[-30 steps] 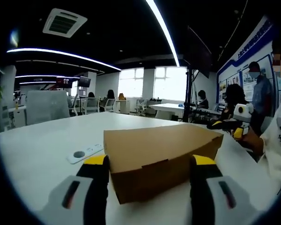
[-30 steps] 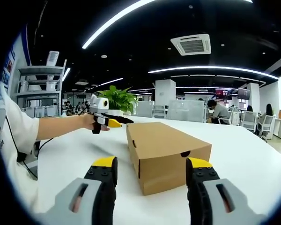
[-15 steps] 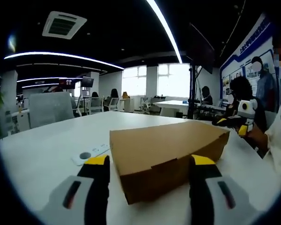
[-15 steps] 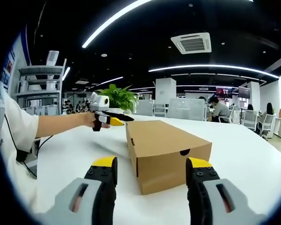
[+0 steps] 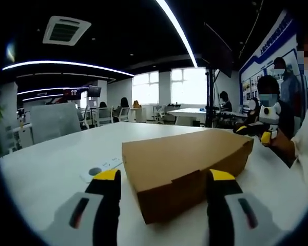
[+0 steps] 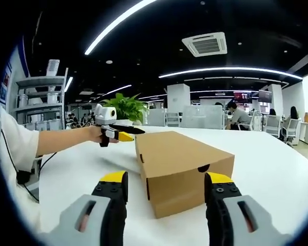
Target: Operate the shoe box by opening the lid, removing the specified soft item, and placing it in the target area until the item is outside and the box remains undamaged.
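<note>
A closed brown cardboard shoe box (image 5: 187,164) lies on the white table (image 5: 46,169). My left gripper (image 5: 164,177) is open just short of one long side, its yellow-tipped jaws standing apart in front of that side. In the right gripper view the same box (image 6: 182,159) shows a short end with a dark finger hole (image 6: 203,168). My right gripper (image 6: 166,178) is open in front of that end, touching nothing. The soft item is hidden inside the box. Each gripper appears in the other's view beyond the box: the right gripper (image 5: 256,128) and the left gripper (image 6: 124,134), both held in a hand.
A white remote-like device (image 5: 100,170) lies on the table left of the box. A potted plant (image 6: 126,107) and a shelf unit (image 6: 43,102) stand behind the table. People sit and stand in the office background (image 5: 269,100). Bare tabletop (image 6: 267,164) stretches right of the box.
Both cameras have eased slightly closer to the box, which looks a little larger. The lid stays shut and both grippers stay open.
</note>
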`<state>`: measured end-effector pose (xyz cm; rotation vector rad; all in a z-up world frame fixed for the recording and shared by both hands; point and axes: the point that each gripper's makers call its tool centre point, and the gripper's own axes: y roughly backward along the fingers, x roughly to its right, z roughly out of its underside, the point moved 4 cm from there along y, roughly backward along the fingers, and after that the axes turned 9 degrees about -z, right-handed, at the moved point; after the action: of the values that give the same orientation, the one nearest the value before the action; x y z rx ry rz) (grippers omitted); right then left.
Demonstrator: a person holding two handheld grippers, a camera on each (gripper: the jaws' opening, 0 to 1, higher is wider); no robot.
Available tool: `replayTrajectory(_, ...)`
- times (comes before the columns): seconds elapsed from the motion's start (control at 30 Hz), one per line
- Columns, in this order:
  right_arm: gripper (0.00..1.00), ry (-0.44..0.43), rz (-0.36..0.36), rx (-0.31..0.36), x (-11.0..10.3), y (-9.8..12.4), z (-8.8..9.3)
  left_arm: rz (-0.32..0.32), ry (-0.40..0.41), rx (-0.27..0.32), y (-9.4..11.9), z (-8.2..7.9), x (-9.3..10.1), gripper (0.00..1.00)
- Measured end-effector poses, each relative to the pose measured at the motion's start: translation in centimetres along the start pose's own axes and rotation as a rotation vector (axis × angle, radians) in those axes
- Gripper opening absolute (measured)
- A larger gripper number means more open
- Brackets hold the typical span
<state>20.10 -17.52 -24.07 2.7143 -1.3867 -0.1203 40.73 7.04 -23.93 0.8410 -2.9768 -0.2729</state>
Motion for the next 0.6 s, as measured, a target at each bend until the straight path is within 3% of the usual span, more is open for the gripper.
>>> replayTrajectory(0.13, 0.62, 0.02, 0.022, -0.003, 0.2, 0.0, 0.0, 0.001, 0.005, -0.009, -0.3, 0.5, -0.1, 0.7)
replayTrajectory(0.27, 0.66, 0.018, 0.023, -0.008, 0.7, -0.5, 0.3, 0.041, -0.017, -0.022, -0.4, 1.0, 0.6, 0.69)
replayTrajectory(0.37, 0.72, 0.024, 0.04, 0.007, 0.9, -0.7, 0.3, 0.038, -0.029, -0.031, -0.5, 1.3, 0.6, 0.69)
replayTrajectory(0.6, 0.71, 0.05, 0.063, -0.007, 0.7, -1.9, 0.1, 0.043, -0.013, -0.031, -0.6, 1.6, 0.7, 0.68)
